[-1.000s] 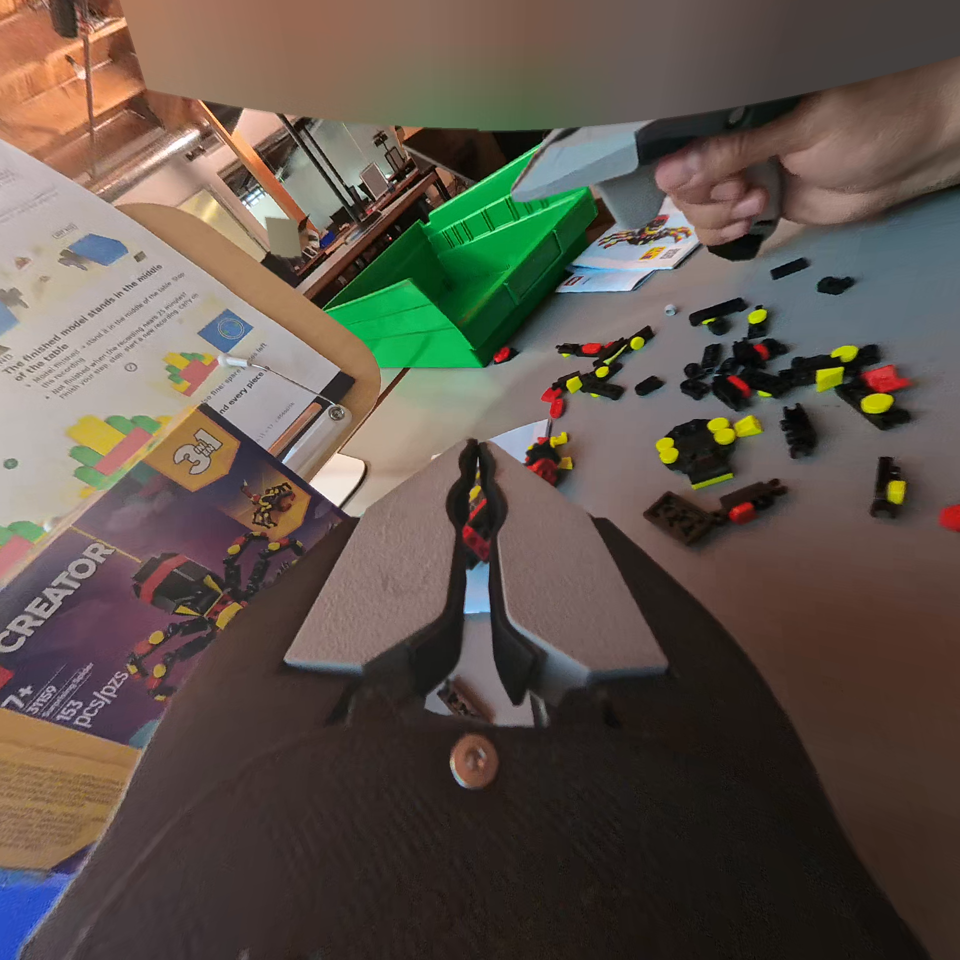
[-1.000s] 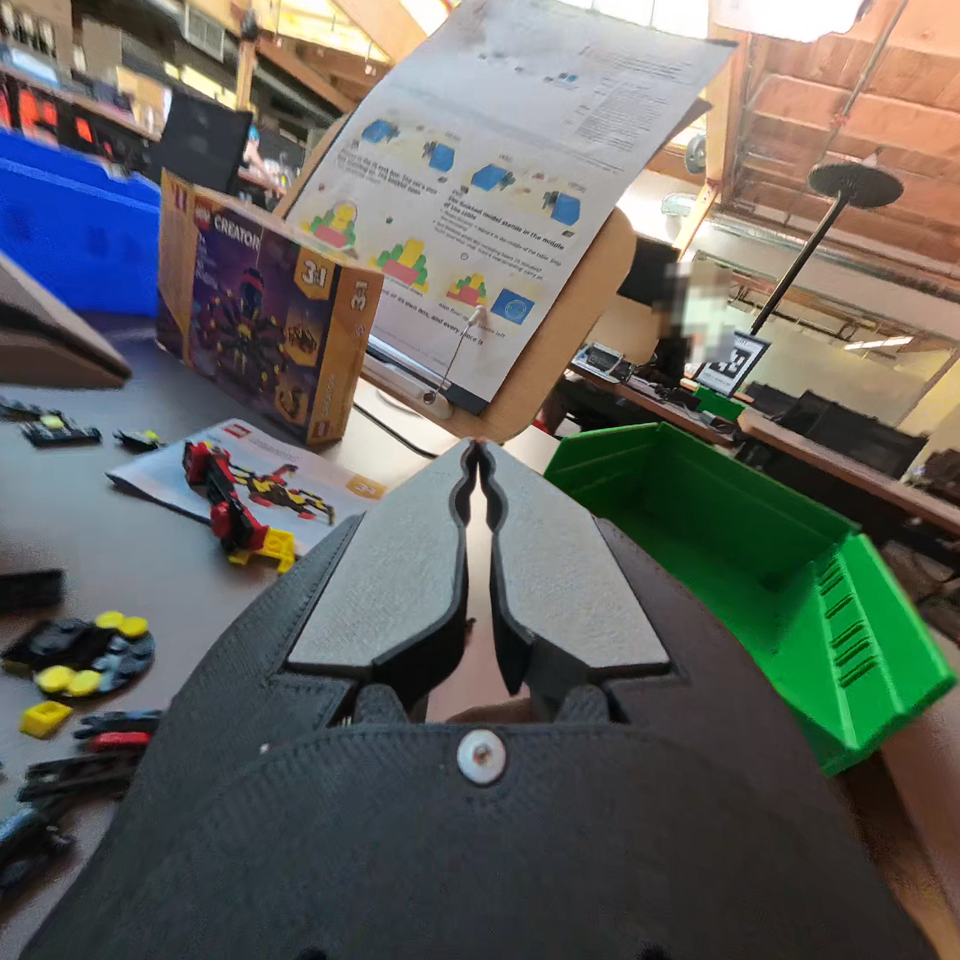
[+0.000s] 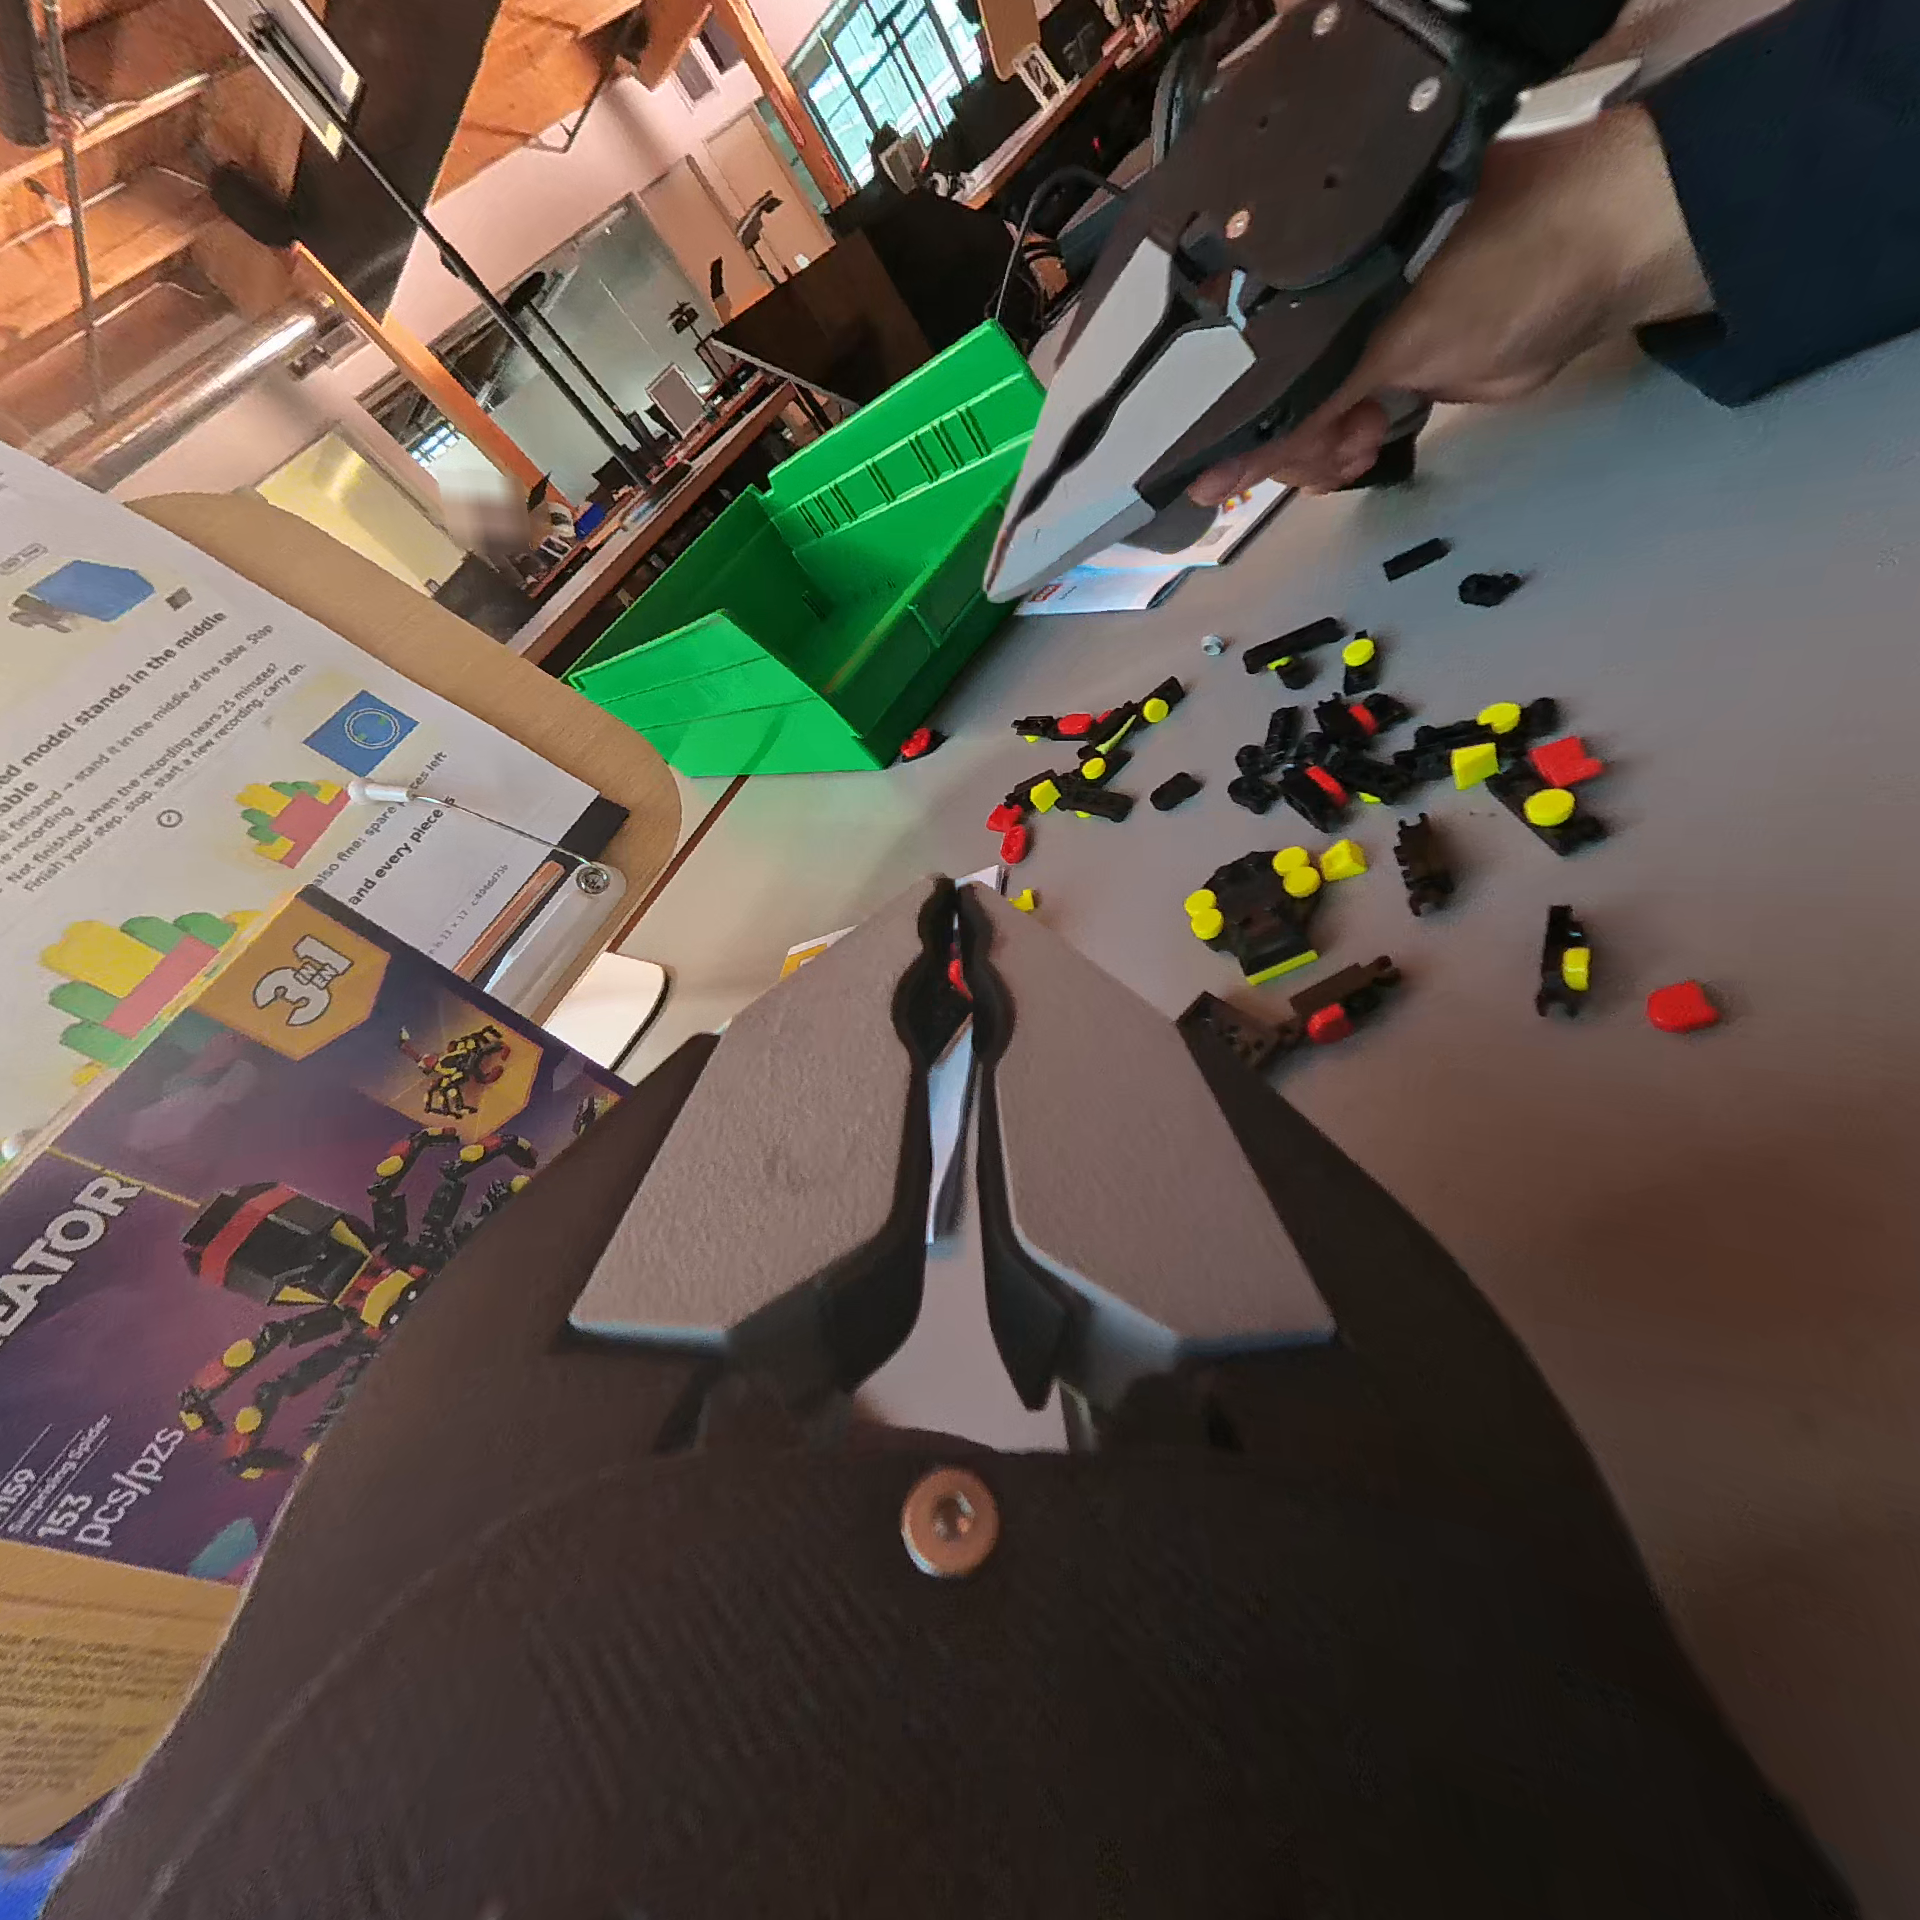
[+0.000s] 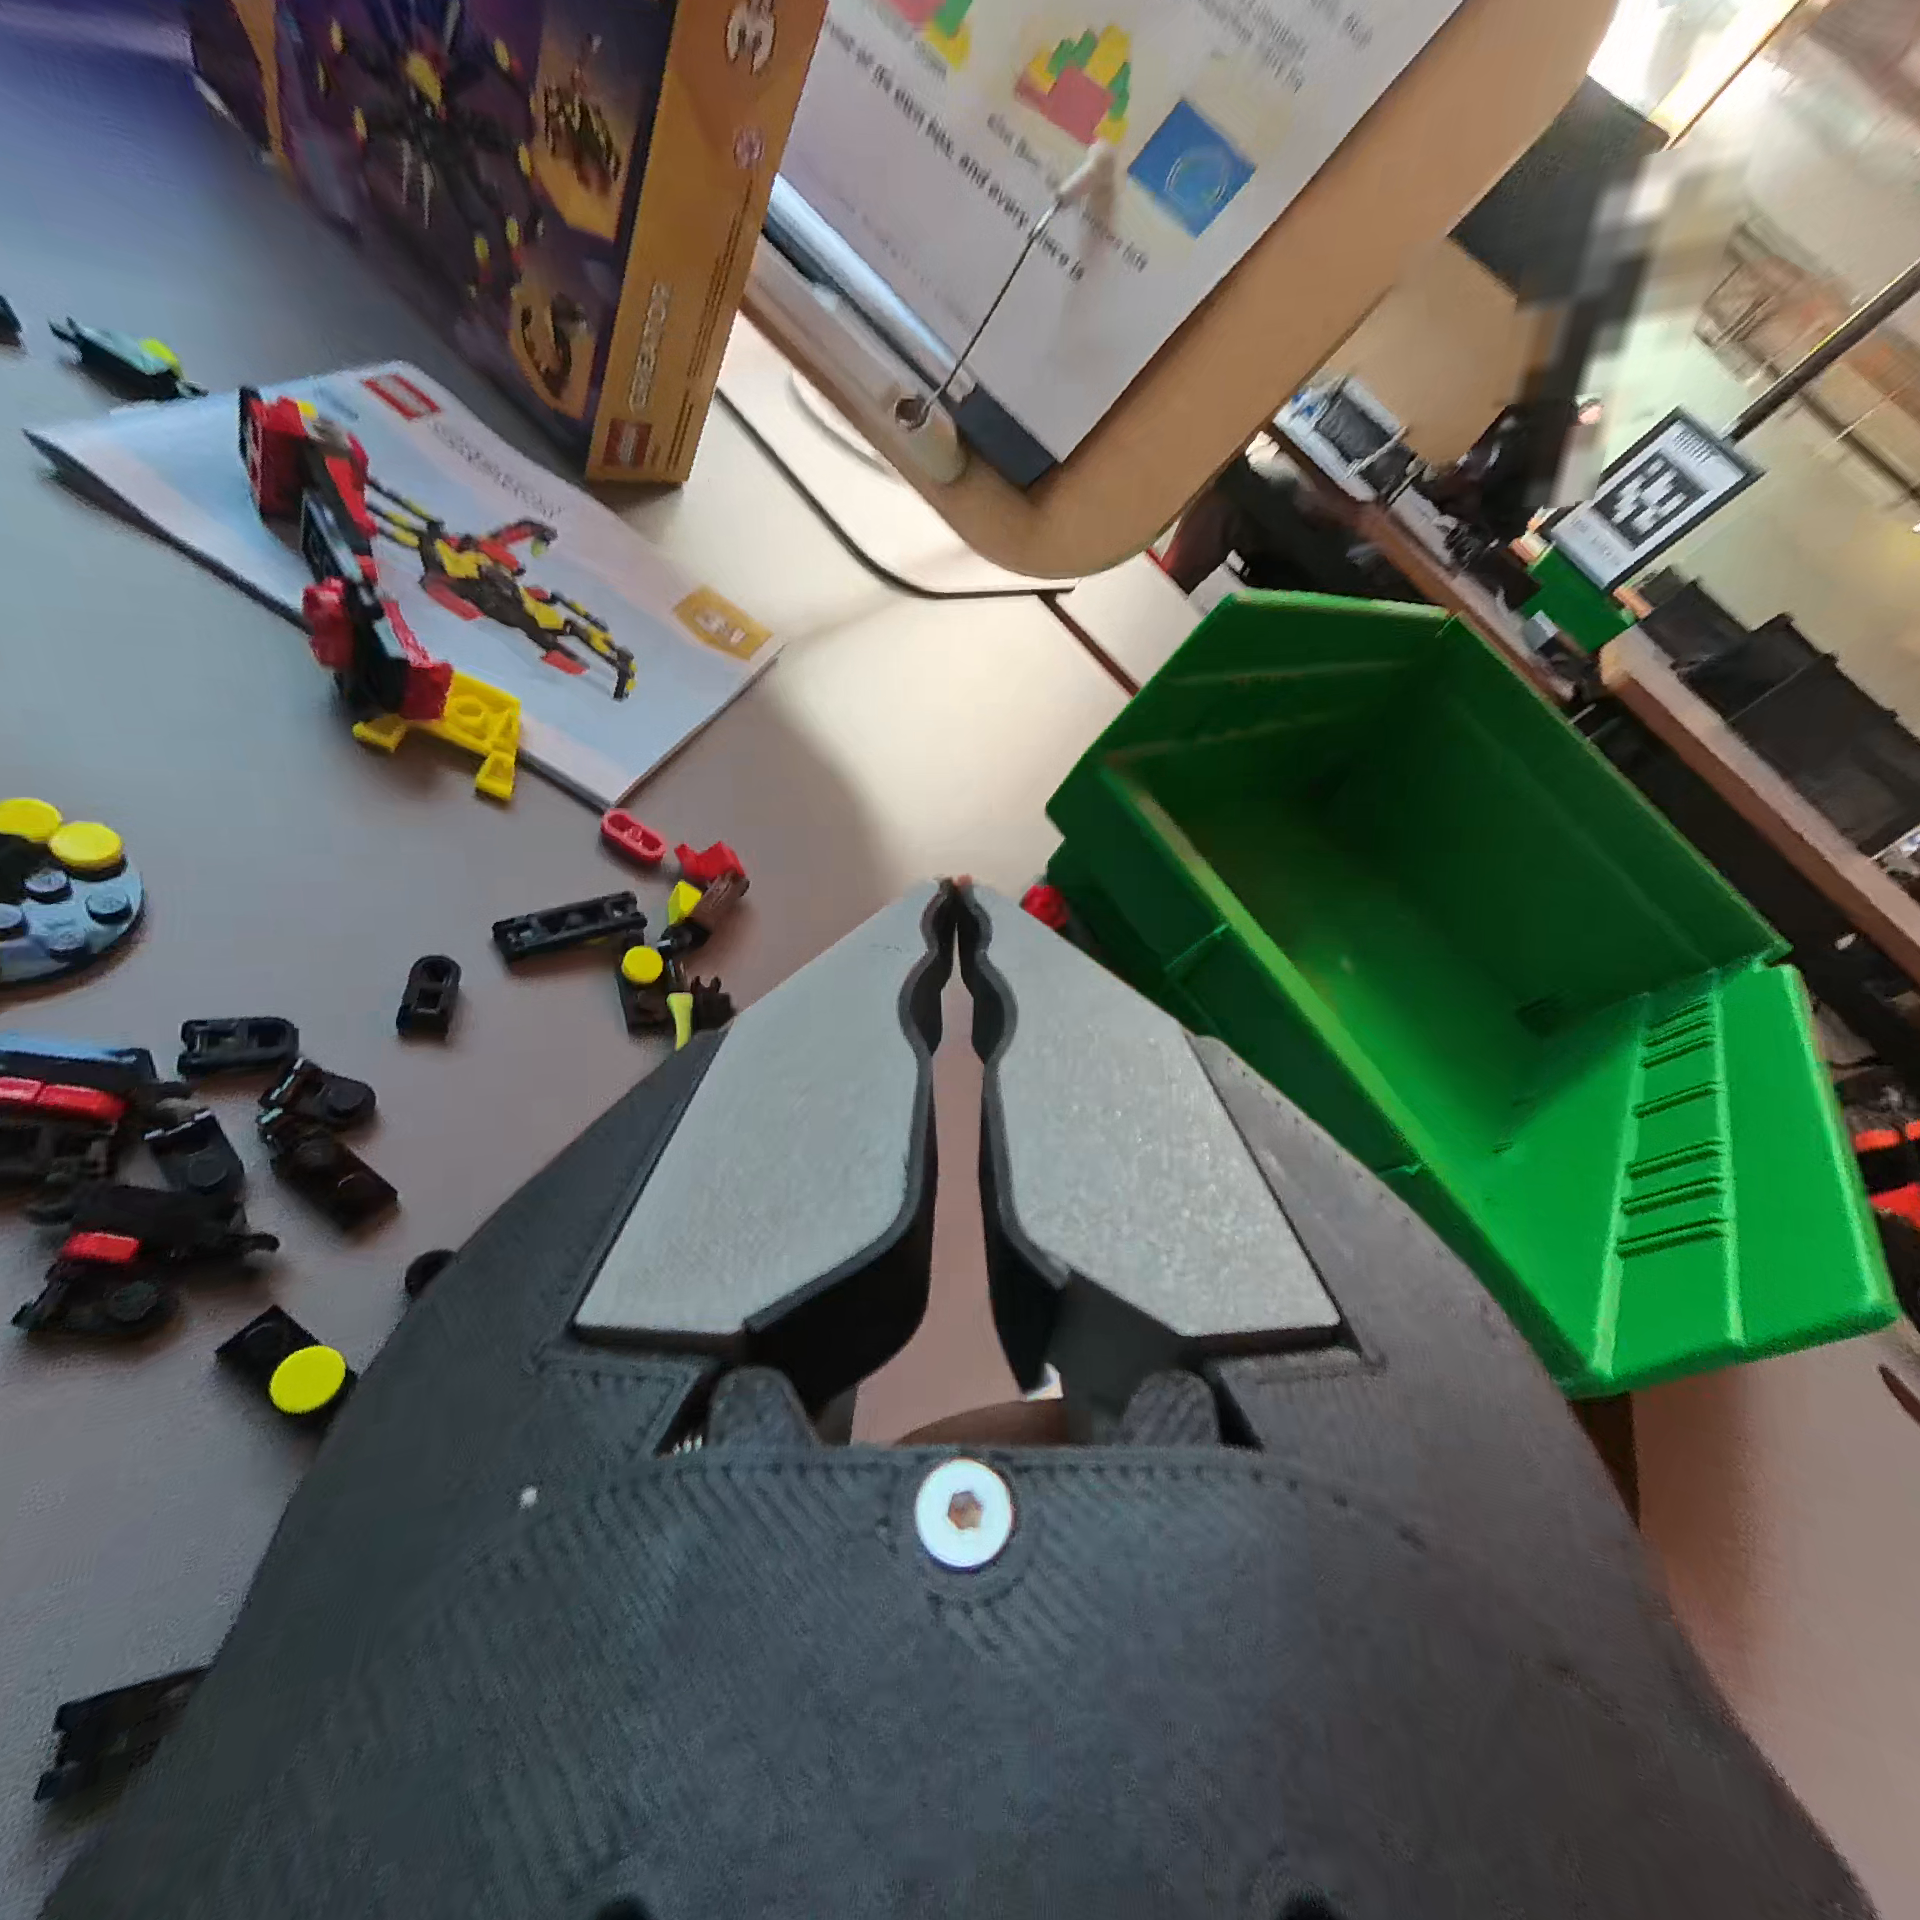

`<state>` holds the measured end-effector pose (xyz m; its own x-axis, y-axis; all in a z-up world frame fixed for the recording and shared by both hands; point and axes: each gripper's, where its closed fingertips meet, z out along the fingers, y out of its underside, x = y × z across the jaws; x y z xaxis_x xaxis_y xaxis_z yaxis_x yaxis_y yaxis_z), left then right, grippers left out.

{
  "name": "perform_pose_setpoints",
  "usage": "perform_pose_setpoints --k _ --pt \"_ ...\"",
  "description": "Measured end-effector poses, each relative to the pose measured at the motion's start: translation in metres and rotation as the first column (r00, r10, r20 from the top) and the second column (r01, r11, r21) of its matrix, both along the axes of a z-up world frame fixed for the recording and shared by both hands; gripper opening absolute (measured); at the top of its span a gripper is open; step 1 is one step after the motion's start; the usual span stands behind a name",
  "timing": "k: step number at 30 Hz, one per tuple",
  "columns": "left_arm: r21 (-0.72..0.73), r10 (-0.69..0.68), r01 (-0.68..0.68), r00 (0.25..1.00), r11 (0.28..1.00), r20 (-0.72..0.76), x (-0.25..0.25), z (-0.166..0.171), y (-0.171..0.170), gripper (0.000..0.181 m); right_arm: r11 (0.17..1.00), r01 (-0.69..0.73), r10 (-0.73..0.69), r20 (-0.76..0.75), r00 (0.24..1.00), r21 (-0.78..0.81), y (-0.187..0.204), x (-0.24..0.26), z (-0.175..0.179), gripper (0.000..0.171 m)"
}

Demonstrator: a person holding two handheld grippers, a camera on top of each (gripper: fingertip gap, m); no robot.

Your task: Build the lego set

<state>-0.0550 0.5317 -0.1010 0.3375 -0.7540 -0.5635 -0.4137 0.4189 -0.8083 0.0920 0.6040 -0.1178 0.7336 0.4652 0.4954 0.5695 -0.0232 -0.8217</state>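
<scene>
My left gripper (image 3: 958,906) is shut and hangs over the table. Through the slit between its fingers I see a bit of the partly built red, black and yellow model; the fingers hide most of it. In the right wrist view that model (image 4: 353,592) lies free on an instruction booklet (image 4: 613,644). My right gripper (image 4: 956,899) is shut, nothing clearly in it, its tip near the green bin (image 4: 1403,935). It also shows in the left wrist view (image 3: 1003,577), held by a hand. Loose black, red and yellow pieces (image 3: 1351,769) lie scattered on the table, also in the right wrist view (image 4: 208,1143).
The set's box (image 3: 260,1247) and a wooden stand with a printed sheet (image 3: 208,727) are at the left. A round black plate with yellow studs (image 3: 1257,904) lies near the pile. A second booklet (image 3: 1132,582) lies under the right gripper. A small red piece (image 4: 1042,906) sits by the bin. Across from one pair of fingers to the other is roughly 15 cm.
The right gripper has tilted down toward the table and come closer over the bin's edge. The left gripper has hardly moved and stays shut.
</scene>
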Motion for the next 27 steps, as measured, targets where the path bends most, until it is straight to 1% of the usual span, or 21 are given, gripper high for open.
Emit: perform_pose_setpoints --k 1,7,10,11,12,13,18,21,27 --pt "0.004 0.001 -0.001 1.0 1.0 -0.01 0.0 -0.001 0.0 0.0 1.0 0.007 -0.007 0.008 1.0 -0.025 0.001 0.001 -0.004 0.0" --pt "0.042 -0.006 0.009 0.998 0.999 -0.066 0.005 -0.008 -0.006 0.0 0.997 0.049 -0.051 -0.039 0.998 -0.059 0.007 0.009 -0.003 0.0" --pt "0.056 -0.015 0.018 0.999 0.998 -0.049 0.007 -0.005 -0.011 0.0 0.994 0.041 -0.047 -0.052 0.998 -0.101 0.009 0.01 -0.007 0.0" --pt "0.057 -0.026 0.027 0.999 0.998 -0.032 0.008 -0.002 -0.014 0.0 0.993 0.035 -0.041 -0.052 0.998 -0.116 0.009 0.01 -0.009 0.003" --pt "0.058 -0.035 0.036 0.999 0.998 -0.016 0.009 0.0 -0.016 0.0 0.991 0.032 -0.039 -0.046 0.998 -0.131 0.011 0.01 -0.012 0.011" --pt "0.059 -0.04 0.04 0.999 0.997 -0.003 0.009 0.002 -0.017 0.0 0.99 0.031 -0.036 -0.032 0.999 -0.14 0.013 0.011 -0.014 0.012" --pt "0.058 -0.052 0.05 0.998 0.997 0.042 0.009 0.008 -0.017 0.0 0.994 0.058 -0.052 0.073 0.996 -0.087 0.023 0.024 -0.019 0.013" --pt "0.054 -0.041 0.037 0.997 0.998 0.071 0.01 0.011 -0.013 0.0 0.995 0.057 -0.053 0.055 0.997 -0.077 0.024 0.026 -0.016 0.012" --pt "0.063 -0.024 0.019 0.997 0.998 0.079 0.013 0.012 -0.007 0.0 0.997 0.068 -0.066 0.053 0.996 -0.044 0.025 0.03 -0.012 0.011"
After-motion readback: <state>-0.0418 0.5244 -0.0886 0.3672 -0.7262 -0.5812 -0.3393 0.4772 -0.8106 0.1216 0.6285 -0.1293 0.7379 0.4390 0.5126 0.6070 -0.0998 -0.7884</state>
